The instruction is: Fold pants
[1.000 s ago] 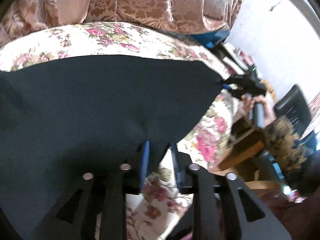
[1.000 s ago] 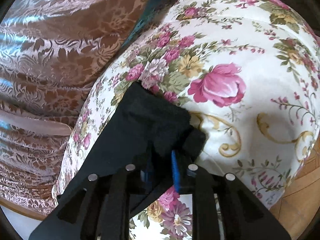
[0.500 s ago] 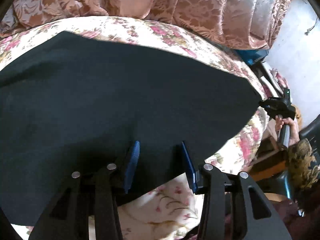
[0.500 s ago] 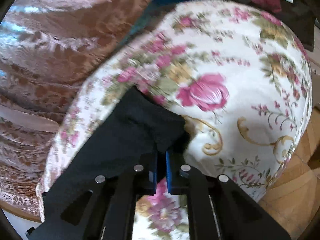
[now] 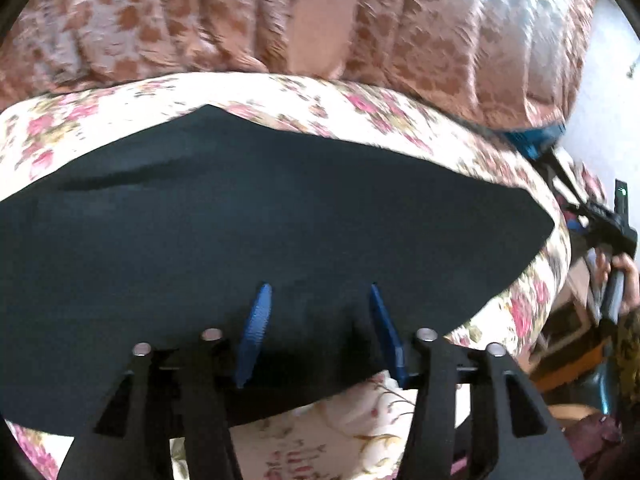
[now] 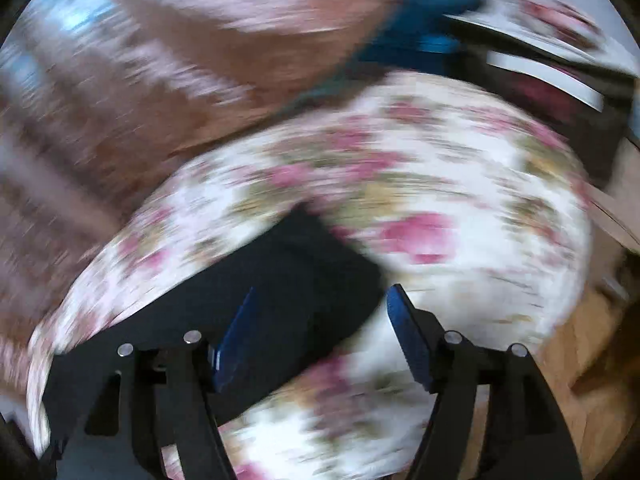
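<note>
The black pants [image 5: 248,232] lie spread flat on a flowered bedcover [image 5: 400,120], a broad dark sheet reaching toward the bed's right end, where one corner [image 6: 320,264] rests close to the edge. The cloth looks thin, soft and light: it should drape and slide easily, sag when lifted from one point, and bunch if dragged, so the best hold is likely a pinch on a hem or corner, with both corners of one end lifted together to keep the fold straight. The left gripper [image 5: 316,300] hovers over the near edge of the pants; its jaws have just been opening and stand about halfway apart, with cloth under the gap but neither blue pad [image 5: 256,320] pressing on it. The right gripper [image 6: 320,304], seen through heavy blur, has just sprung wide; the corner of the pants lies below between its jaws, apparently released, and nothing is held. From the left wrist view that gripper [image 5: 608,224] shows beyond the bed end in the person's hand [image 5: 628,280]. Behind the bed hangs a brown patterned curtain [image 5: 420,32].
</note>
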The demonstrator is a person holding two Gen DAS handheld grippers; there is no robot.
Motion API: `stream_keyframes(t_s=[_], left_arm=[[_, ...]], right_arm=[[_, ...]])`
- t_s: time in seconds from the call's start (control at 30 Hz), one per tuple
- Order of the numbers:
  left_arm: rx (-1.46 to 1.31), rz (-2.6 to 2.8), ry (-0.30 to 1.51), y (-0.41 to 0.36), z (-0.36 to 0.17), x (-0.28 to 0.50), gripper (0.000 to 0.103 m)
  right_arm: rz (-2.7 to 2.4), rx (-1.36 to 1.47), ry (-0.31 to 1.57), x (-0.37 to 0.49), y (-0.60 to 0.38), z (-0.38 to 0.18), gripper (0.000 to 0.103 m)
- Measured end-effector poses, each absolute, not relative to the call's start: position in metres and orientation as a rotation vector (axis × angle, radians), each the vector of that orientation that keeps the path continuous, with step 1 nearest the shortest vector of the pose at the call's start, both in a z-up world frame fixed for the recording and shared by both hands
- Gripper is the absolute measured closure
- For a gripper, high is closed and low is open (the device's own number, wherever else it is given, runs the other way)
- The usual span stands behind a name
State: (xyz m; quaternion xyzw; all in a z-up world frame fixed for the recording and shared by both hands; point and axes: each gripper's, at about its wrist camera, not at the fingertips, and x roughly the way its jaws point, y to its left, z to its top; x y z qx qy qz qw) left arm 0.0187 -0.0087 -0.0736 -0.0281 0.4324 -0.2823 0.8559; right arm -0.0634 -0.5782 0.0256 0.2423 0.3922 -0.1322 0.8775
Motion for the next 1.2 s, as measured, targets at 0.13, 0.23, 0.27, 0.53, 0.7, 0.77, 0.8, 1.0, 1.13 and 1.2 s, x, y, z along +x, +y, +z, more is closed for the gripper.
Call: stream_keyframes(t_s=[0.13, 0.23, 0.27, 0.53, 0.7, 0.77, 0.8, 1.0, 1.13, 1.2], left_arm=[[-0.094, -0.549, 0.909, 0.008, -0.074, 0.021, 0.051], [-0.075, -0.518, 0.909, 0.014, -0.077, 0.019, 0.051], [-0.070, -0.509, 0.908, 0.015, -0.078, 0.019, 0.051], [-0.095, -0.496, 0.920, 0.021, -0.086, 0.024, 0.051], [-0.089, -0.492, 0.921, 0.020, -0.090, 0.032, 0.045], [-0.087, -0.480, 0.930, 0.018, -0.093, 0.041, 0.044], [-0.080, -0.471, 0.933, 0.016, -0.094, 0.045, 0.044], [-0.117, -0.447, 0.955, 0.015, -0.098, 0.062, 0.039], [-0.143, -0.473, 0.922, 0.024, -0.086, 0.052, 0.034], [-0.171, -0.463, 0.904, 0.036, -0.080, 0.048, 0.034]], right_arm=[[0.052, 0.340, 0.905, -0.004, -0.484, 0.028, 0.038], [0.237, 0.239, 0.958, 0.042, -0.414, 0.019, 0.040], [0.273, 0.199, 0.968, 0.054, -0.394, 0.016, 0.040], [0.394, -0.098, 1.126, 0.150, -0.297, -0.031, 0.022], [0.433, -0.190, 1.167, 0.157, -0.288, -0.048, 0.081], [0.420, -0.208, 1.147, 0.159, -0.284, -0.047, 0.085], [0.408, -0.192, 1.145, 0.163, -0.285, -0.047, 0.085], [0.290, -0.116, 1.127, 0.166, -0.303, -0.060, 0.028], [0.310, -0.056, 1.066, 0.155, -0.318, -0.025, 0.025], [0.376, 0.011, 1.036, 0.156, -0.311, -0.006, 0.025]])
